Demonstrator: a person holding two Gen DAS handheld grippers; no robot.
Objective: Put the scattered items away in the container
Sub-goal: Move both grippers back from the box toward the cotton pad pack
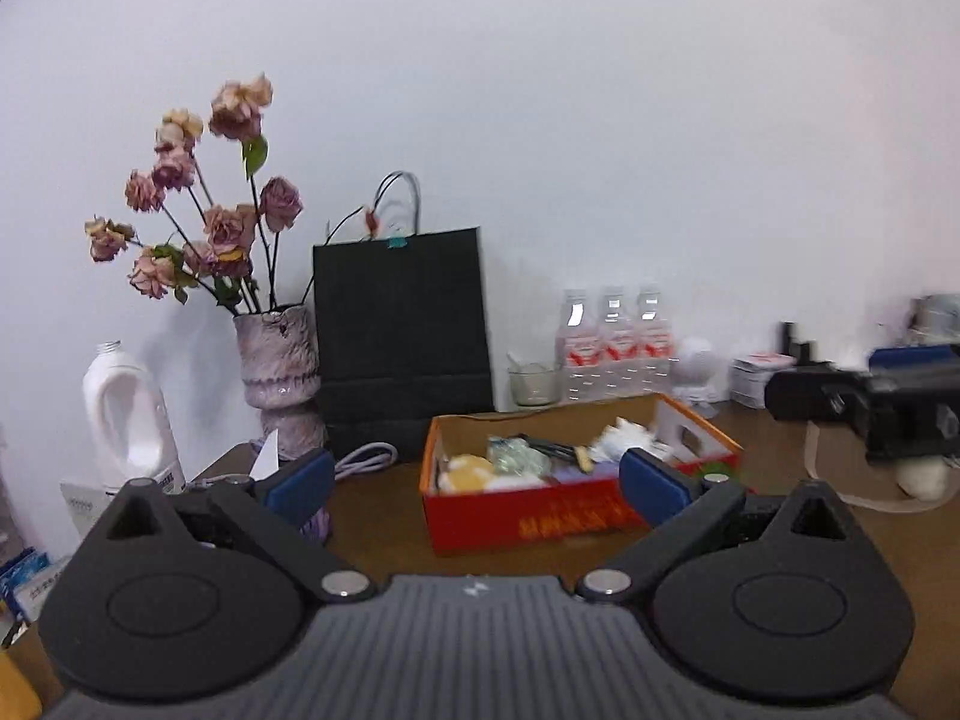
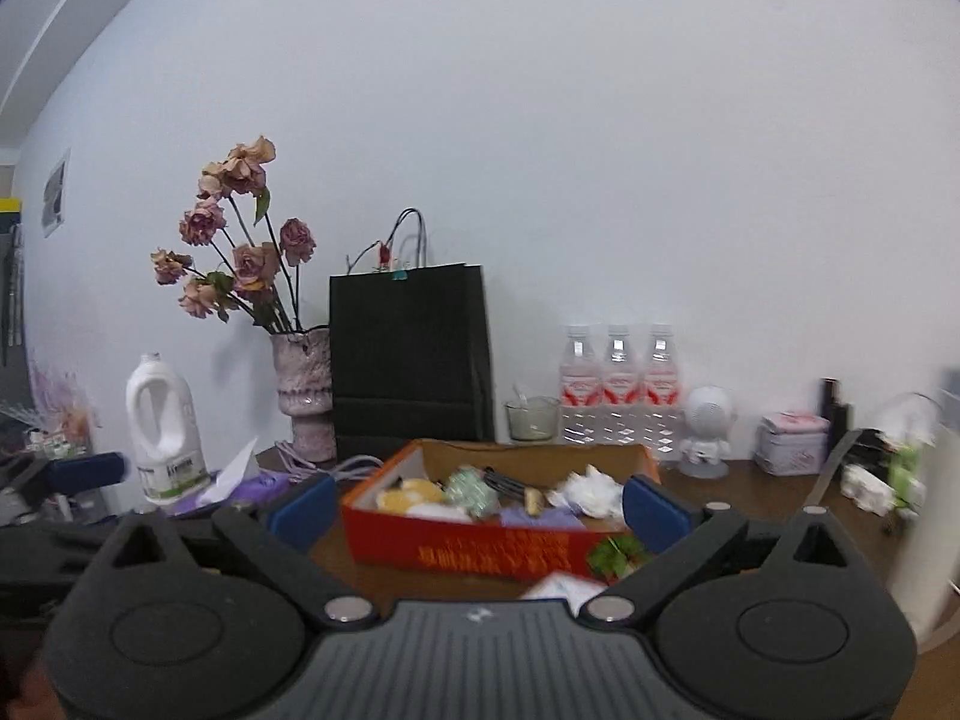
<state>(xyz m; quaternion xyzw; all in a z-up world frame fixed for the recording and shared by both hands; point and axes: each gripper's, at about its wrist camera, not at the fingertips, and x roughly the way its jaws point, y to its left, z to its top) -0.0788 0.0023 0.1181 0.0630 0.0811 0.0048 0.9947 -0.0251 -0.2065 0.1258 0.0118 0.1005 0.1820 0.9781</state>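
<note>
A red cardboard box [image 1: 540, 519] [image 2: 468, 549] stands on the brown table and holds several items: a yellow-white soft thing [image 1: 474, 471], a greenish packet [image 2: 474, 489], a dark tool and crumpled white paper [image 2: 591, 489]. My left gripper [image 1: 477, 483] is open and empty, raised in front of the box. My right gripper [image 2: 477, 507] is open and empty, also facing the box. A green leafy piece [image 2: 615, 555] and a white packet [image 2: 558, 588] lie on the table in front of the box.
A black paper bag [image 1: 402, 330], a vase of dried roses [image 1: 279, 360], a white jug [image 1: 129, 414], three water bottles [image 1: 612, 342], a glass cup [image 1: 531, 384] and a white figurine [image 2: 705, 429] stand along the wall. A cable [image 1: 366, 459] lies left of the box.
</note>
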